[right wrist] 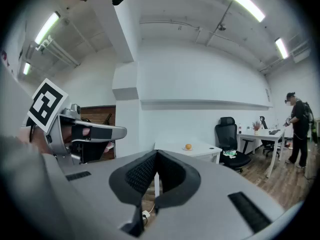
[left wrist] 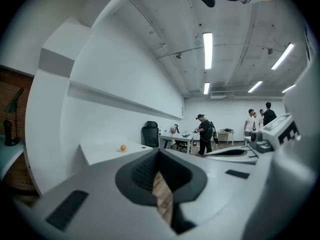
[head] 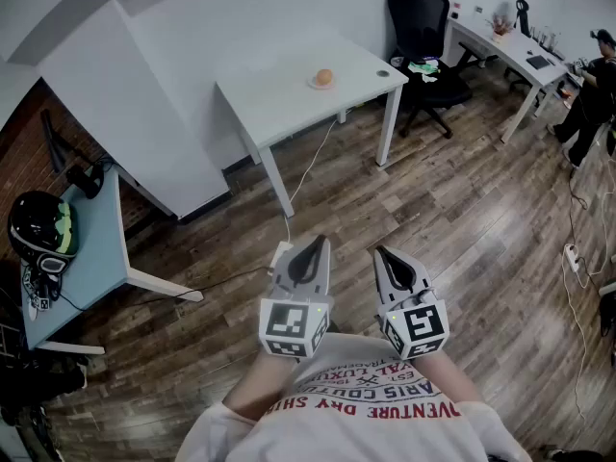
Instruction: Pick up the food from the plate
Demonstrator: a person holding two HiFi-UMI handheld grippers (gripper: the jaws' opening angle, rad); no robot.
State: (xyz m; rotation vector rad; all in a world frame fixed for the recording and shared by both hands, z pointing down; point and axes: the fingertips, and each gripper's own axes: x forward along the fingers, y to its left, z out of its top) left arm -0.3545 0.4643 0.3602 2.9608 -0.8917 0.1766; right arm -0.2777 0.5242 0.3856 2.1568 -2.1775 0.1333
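An orange round piece of food sits on a small plate on a white table far ahead of me. The same food shows small in the left gripper view and the right gripper view. Both grippers are held close to my chest, well short of the table. My left gripper has its jaws together with nothing between them, and my right gripper looks the same. In the left gripper view and the right gripper view the jaw tips meet.
Wood floor lies between me and the white table. A cable trails to a power strip on the floor. A light blue table with a helmet stands at left. An office chair, desks and people are at right.
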